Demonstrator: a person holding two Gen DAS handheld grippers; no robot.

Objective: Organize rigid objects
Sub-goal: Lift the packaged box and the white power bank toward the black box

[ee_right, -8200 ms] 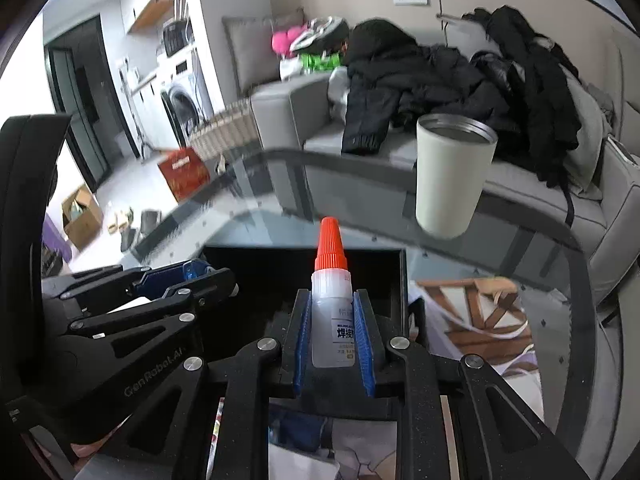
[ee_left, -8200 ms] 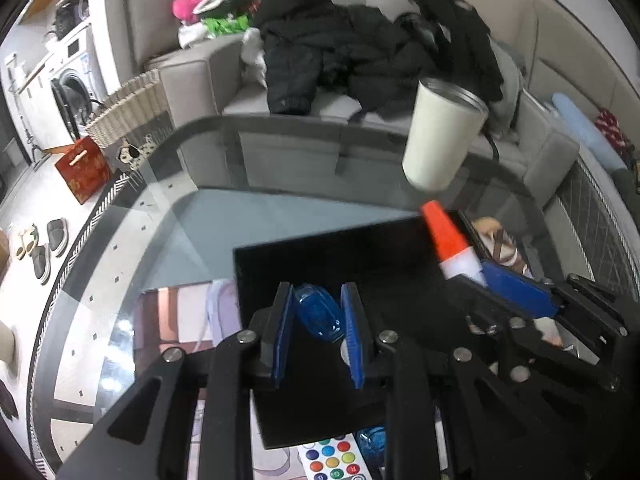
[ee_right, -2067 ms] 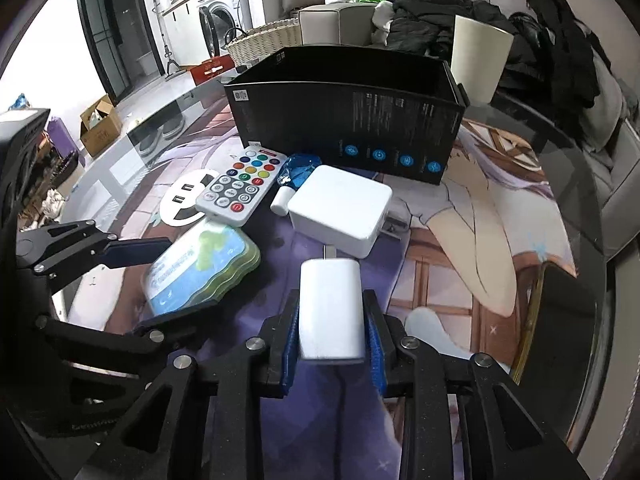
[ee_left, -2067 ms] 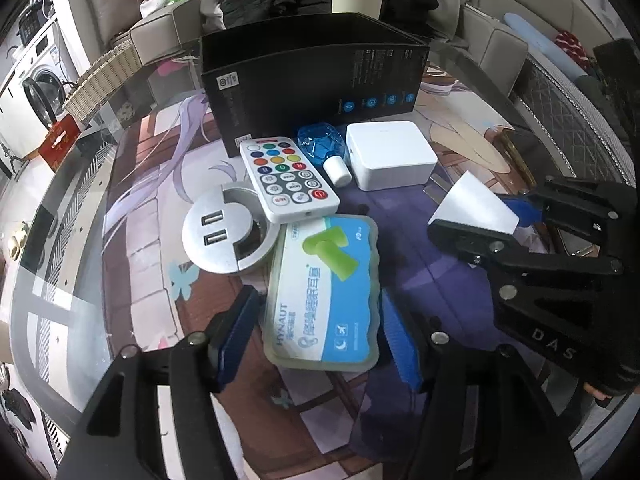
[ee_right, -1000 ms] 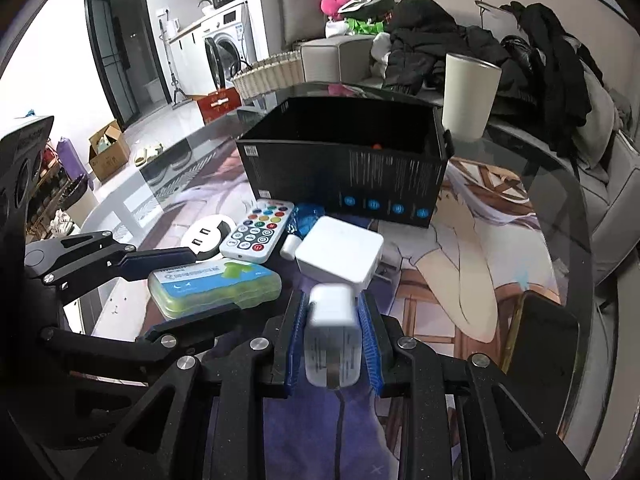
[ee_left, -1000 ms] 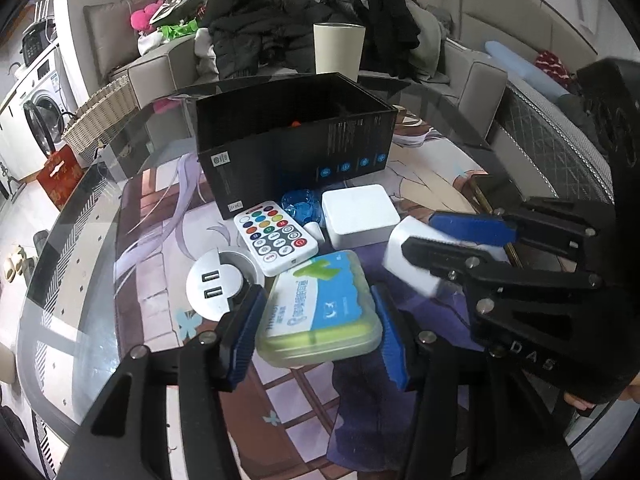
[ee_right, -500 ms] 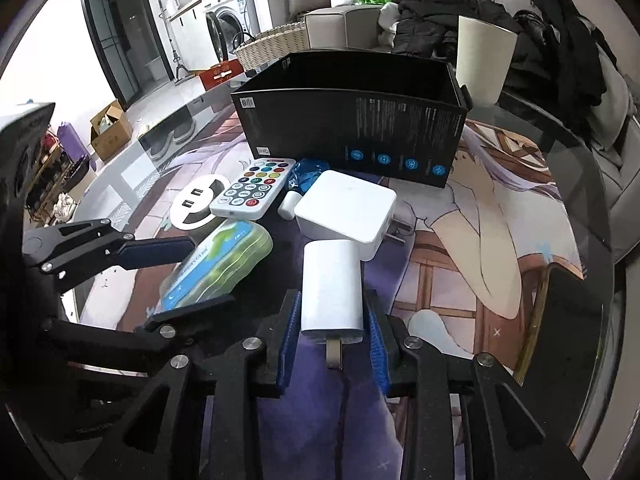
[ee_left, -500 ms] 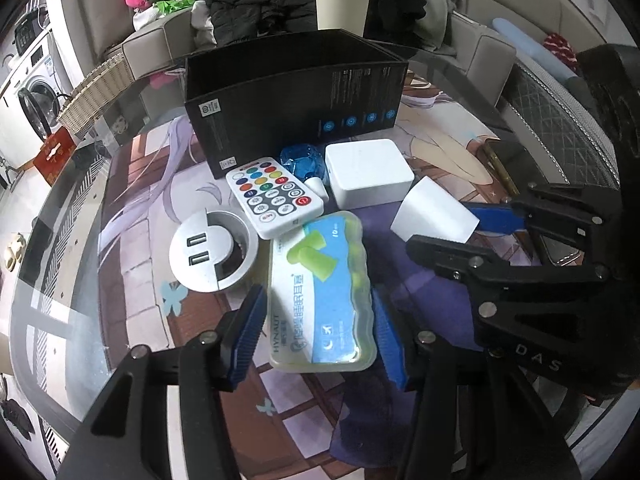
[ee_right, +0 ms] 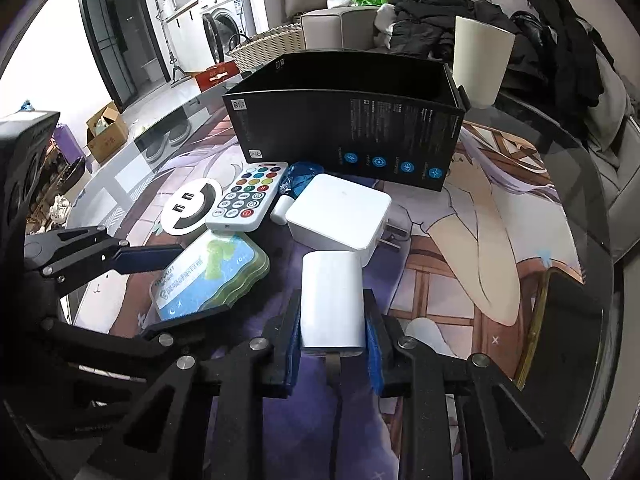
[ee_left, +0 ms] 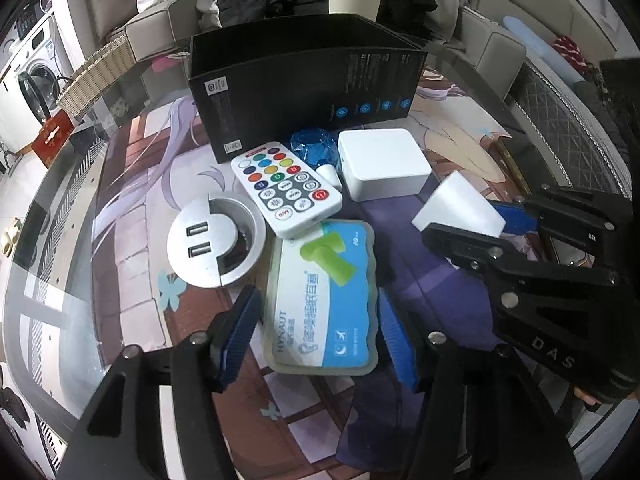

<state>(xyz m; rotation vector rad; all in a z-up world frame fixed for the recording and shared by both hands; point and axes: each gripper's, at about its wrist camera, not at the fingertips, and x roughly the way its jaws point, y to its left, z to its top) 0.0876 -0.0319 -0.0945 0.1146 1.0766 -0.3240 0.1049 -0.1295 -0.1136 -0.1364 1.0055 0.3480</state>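
Note:
A green-and-blue earplug case (ee_left: 324, 264) lies flat on the printed mat between the pads of my left gripper (ee_left: 316, 320). The jaws are opening, and a gap shows on both sides of the case. My right gripper (ee_right: 333, 304) is closing, its blue pads pressing on a small white charger (ee_right: 332, 280) held low over the mat. In the left wrist view the charger (ee_left: 456, 208) shows to the right. An open black box (ee_right: 348, 128) stands upright behind the objects.
In front of the box lie a white remote (ee_left: 286, 188) with coloured buttons, a white square plug adapter (ee_left: 382, 162), a blue wrapped item (ee_left: 312, 146) and a silver USB grommet (ee_left: 216, 240). A cream cup (ee_right: 480, 60) stands behind the box. A dark flat item (ee_right: 572, 312) lies at the table's right edge.
Both grippers have come down toward the mat. The earplug case, held off the mat a second ago, now lies flat and the left jaws stand wider. The charger stays gripped.

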